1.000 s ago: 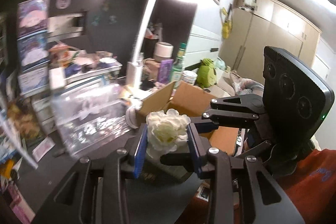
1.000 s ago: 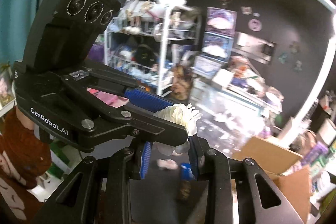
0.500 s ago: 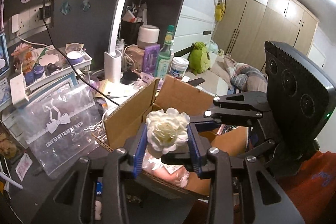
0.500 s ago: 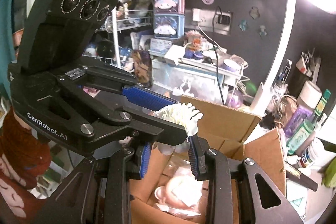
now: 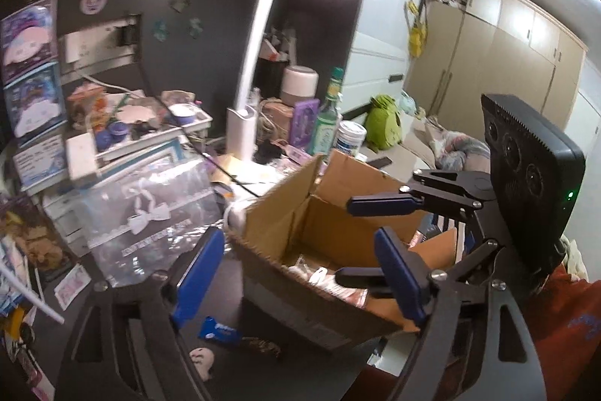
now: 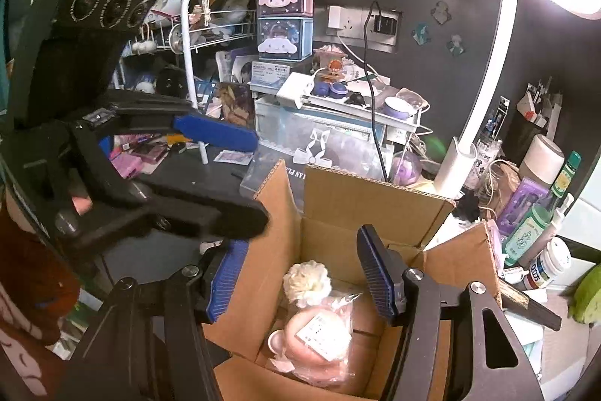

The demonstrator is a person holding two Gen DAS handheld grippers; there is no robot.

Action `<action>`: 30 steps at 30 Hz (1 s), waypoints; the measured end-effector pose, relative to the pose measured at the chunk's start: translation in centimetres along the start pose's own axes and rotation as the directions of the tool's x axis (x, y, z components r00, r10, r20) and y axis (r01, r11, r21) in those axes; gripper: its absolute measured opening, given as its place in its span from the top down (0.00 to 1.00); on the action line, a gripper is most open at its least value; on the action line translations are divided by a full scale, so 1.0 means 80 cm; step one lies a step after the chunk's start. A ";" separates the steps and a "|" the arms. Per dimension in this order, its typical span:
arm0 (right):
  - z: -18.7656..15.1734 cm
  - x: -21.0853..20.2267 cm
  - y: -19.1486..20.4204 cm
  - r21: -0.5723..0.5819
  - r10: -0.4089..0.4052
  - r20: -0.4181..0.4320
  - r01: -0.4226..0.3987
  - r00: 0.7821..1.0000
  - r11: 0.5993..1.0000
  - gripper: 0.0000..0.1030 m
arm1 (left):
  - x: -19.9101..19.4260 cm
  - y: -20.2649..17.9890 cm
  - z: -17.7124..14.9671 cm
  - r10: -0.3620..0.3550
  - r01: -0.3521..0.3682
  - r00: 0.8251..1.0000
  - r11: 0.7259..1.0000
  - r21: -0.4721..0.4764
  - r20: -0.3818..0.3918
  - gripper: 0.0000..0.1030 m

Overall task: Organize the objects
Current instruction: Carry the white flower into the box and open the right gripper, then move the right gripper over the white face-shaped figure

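1. White fabric flower (image 6: 307, 282): right wrist view, lying inside the open brown cardboard box (image 6: 375, 198), resting against the top of a pink round item in a clear plastic bag (image 6: 319, 337) on the box floor.
2. Same view: right tongs (image 6: 300, 282) spread wide above the box, blue pads on either side of the flower, neither touching it. Left tongs (image 6: 240, 175) reach in from the left, also spread, one blue pad up over the dark surface (image 6: 188, 171), the lower finger near the box's left flap.
3. Behind the box: white lamp post (image 6: 484, 100), two stacked character drawers, pink over blue (image 6: 284, 17).
4. Left wrist view: left tongs (image 5: 300, 273) spread, nothing between the pads; the cardboard box (image 5: 338, 213) sits just ahead. The flower is not visible here; bagged items show in the box bottom.
5. Right tongs (image 5: 372, 243) enter from the right over the box, open.
6. On the dark surface (image 5: 157, 326) near the left pad: a small blue wrapper (image 5: 218, 329). A green glass bottle (image 5: 326, 123) stands beyond the box.
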State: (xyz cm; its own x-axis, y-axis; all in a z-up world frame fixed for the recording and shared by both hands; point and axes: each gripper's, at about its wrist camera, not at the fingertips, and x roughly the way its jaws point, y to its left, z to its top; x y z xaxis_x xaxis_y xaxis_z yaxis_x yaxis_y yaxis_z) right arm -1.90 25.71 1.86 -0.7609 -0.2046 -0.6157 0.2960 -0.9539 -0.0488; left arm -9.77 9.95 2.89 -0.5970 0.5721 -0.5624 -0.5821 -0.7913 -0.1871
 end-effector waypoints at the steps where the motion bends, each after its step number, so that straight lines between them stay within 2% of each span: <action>1: 0.002 0.000 0.003 -0.003 -0.001 0.001 0.001 1.000 1.000 0.45 | -0.008 0.005 -0.003 0.010 -0.010 1.000 1.000 -0.012 0.013 0.22; 5: 0.010 -0.003 0.024 -0.010 0.022 0.026 -0.022 0.999 1.000 0.45 | -0.042 0.031 -0.019 0.066 -0.062 0.996 0.996 -0.058 0.059 0.21; 8: 0.020 -0.004 0.048 -0.031 0.061 0.048 -0.059 0.997 0.998 0.45 | -0.065 0.046 -0.036 0.111 -0.105 0.991 0.992 -0.074 0.080 0.16; 12: 0.030 0.004 0.093 -0.059 0.141 0.055 -0.138 0.988 0.989 0.45 | -0.091 0.070 -0.065 0.154 -0.144 0.983 0.984 -0.106 0.095 0.16; 16: 0.028 0.030 0.142 -0.073 0.216 0.022 -0.214 0.976 0.974 0.45 | -0.110 0.098 -0.098 0.210 -0.195 0.974 0.970 -0.147 0.090 0.15; 20: 0.014 0.069 0.174 -0.045 0.272 -0.045 -0.274 0.961 0.961 0.45 | -0.118 0.123 -0.134 0.220 -0.204 0.974 0.961 -0.189 0.063 0.15; 24: -0.005 0.115 0.182 0.019 0.278 -0.120 -0.277 0.953 0.961 0.45 | -0.119 0.145 -0.168 0.255 -0.245 0.967 0.943 -0.226 0.016 0.15; 30: -0.037 0.181 0.162 0.113 0.210 -0.215 -0.189 0.954 0.975 0.45 | -0.109 0.172 -0.209 0.264 -0.267 0.963 0.920 -0.288 -0.048 0.15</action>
State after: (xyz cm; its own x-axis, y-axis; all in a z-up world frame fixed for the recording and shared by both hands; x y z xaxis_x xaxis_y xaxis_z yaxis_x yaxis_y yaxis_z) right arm -7.36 11.04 -9.98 -0.5398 -0.3481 -0.7665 0.3677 -0.9165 0.1573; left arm -3.32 -9.53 -8.23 -0.7022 0.3314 -0.6301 -0.2173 -0.9426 -0.2536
